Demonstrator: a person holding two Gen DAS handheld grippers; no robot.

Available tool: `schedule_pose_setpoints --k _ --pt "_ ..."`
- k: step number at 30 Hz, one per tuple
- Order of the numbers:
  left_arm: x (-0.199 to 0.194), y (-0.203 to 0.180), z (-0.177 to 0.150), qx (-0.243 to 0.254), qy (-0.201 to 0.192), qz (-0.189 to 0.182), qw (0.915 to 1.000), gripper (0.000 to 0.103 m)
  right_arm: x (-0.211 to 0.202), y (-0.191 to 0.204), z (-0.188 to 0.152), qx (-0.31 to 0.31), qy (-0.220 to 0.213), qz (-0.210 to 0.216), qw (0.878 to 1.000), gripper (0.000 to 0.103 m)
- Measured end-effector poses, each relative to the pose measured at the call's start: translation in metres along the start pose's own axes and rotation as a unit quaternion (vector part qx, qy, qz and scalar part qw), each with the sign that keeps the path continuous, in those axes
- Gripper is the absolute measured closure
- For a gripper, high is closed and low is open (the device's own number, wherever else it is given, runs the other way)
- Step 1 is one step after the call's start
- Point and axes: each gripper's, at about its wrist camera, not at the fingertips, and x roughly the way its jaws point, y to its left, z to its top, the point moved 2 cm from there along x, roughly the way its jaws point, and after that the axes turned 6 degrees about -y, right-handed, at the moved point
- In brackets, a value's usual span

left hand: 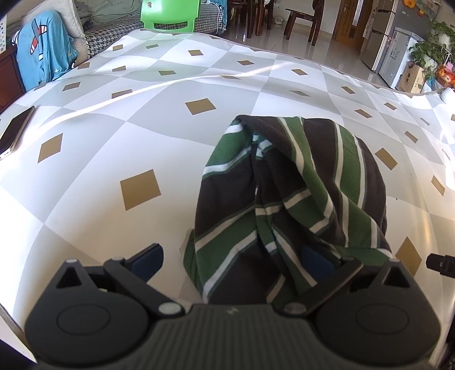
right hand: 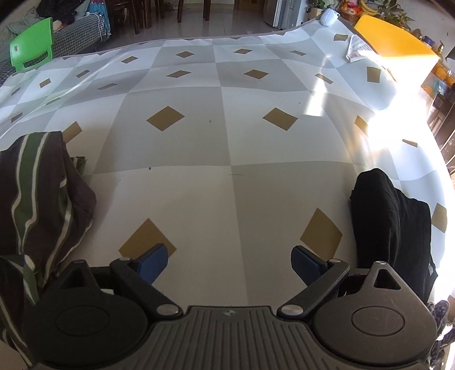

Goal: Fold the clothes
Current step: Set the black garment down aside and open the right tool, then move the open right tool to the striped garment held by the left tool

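Nearest to you, your left gripper (left hand: 231,263) has its blue-padded jaws spread wide, and the green, brown and white striped garment (left hand: 287,193) lies bunched between them. The right pad is partly covered by cloth, but nothing is pinched. Your right gripper (right hand: 229,263) is likewise spread, with only bare tablecloth between its pads.

The striped garment sits in a rumpled heap on the grey, white and tan diamond-patterned tablecloth (right hand: 227,136), at the near edge and to the left of your right gripper. Its layers cross and twist rather than lying flat, so it reads as not neatly folded as it lies. To your right, a black garment (right hand: 392,224) rests in a compact mound near the table's edge; whether it is folded I cannot tell.

My judgement: the striped heap fits either being picked up for spreading or being set down mid-fold. Any grasp calls for finding a true hem or corner, not a loose ridge.

Farther off, a dark phone (left hand: 15,132) lies at the left edge, and a green plastic chair (left hand: 170,14) stands beyond the table.
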Motion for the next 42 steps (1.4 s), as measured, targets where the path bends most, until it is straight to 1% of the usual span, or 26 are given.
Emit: schedule_pose_setpoints --k 5,8,12,14,17,18,22,27,29,30,33,34,35,38,39,40,41,42 --pt "0.003 0.008 0.000 -0.010 0.005 0.005 0.9999 0.000 -0.002 0.028 -0.003 -0.028 0.000 0.060 0.998 0.012" --pt "0.005 0.012 0.000 -0.016 0.008 0.009 0.9998 0.000 -0.006 0.044 -0.002 -0.047 -0.006 0.086 0.995 0.012" --pt "0.007 0.019 -0.001 -0.024 0.011 0.017 0.9995 0.000 -0.015 0.056 0.002 -0.050 -0.022 0.117 0.992 0.012" --pt "0.008 0.023 -0.001 -0.025 0.013 0.024 0.9993 0.000 -0.017 0.058 0.005 -0.038 -0.015 0.140 0.989 0.012" --pt "0.010 0.029 -0.002 -0.026 0.020 0.037 0.9988 0.000 -0.018 0.062 0.011 -0.021 0.022 0.197 0.980 0.014" --pt "0.011 0.031 -0.003 -0.027 0.022 0.040 0.9986 0.000 -0.019 0.065 0.013 -0.025 0.032 0.207 0.978 0.015" --pt "0.013 0.034 -0.005 -0.026 0.022 0.039 0.9987 0.000 -0.024 0.081 0.018 -0.078 0.051 0.228 0.969 0.017" --pt "0.014 0.029 -0.005 -0.001 0.014 0.044 0.9989 0.000 -0.024 0.099 0.011 -0.159 0.081 0.258 0.949 0.018" --pt "0.015 0.026 -0.005 0.009 0.013 0.047 0.9988 0.000 -0.022 0.102 0.006 -0.169 0.076 0.264 0.947 0.020" --pt "0.016 0.024 -0.006 0.012 0.013 0.047 0.9987 0.000 -0.020 0.102 0.004 -0.167 0.070 0.266 0.947 0.022" --pt "0.018 0.023 -0.006 0.015 0.014 0.048 0.9986 0.000 -0.011 0.103 0.000 -0.140 0.088 0.272 0.948 0.038" --pt "0.018 0.022 -0.006 0.014 0.014 0.048 0.9986 0.000 -0.009 0.103 -0.001 -0.136 0.091 0.277 0.947 0.042" --pt "0.019 0.022 -0.006 0.014 0.014 0.049 0.9986 0.000 -0.008 0.104 -0.002 -0.132 0.094 0.282 0.946 0.044" --pt "0.018 0.021 -0.005 0.015 0.013 0.049 0.9986 0.000 -0.013 0.106 0.000 -0.150 0.071 0.276 0.947 0.052" --pt "0.017 0.020 -0.005 0.017 0.011 0.049 0.9986 0.000 -0.015 0.106 0.001 -0.151 0.062 0.276 0.947 0.057" --pt "0.015 0.019 -0.004 0.019 0.010 0.049 0.9986 0.000 -0.017 0.106 0.003 -0.148 0.052 0.277 0.948 0.064" --pt "0.014 0.019 -0.004 0.021 0.009 0.049 0.9985 0.000 -0.019 0.105 0.005 -0.146 0.043 0.279 0.948 0.068" --pt "0.013 0.018 -0.004 0.023 0.008 0.049 0.9985 0.000 -0.022 0.105 0.007 -0.146 0.033 0.281 0.948 0.077"
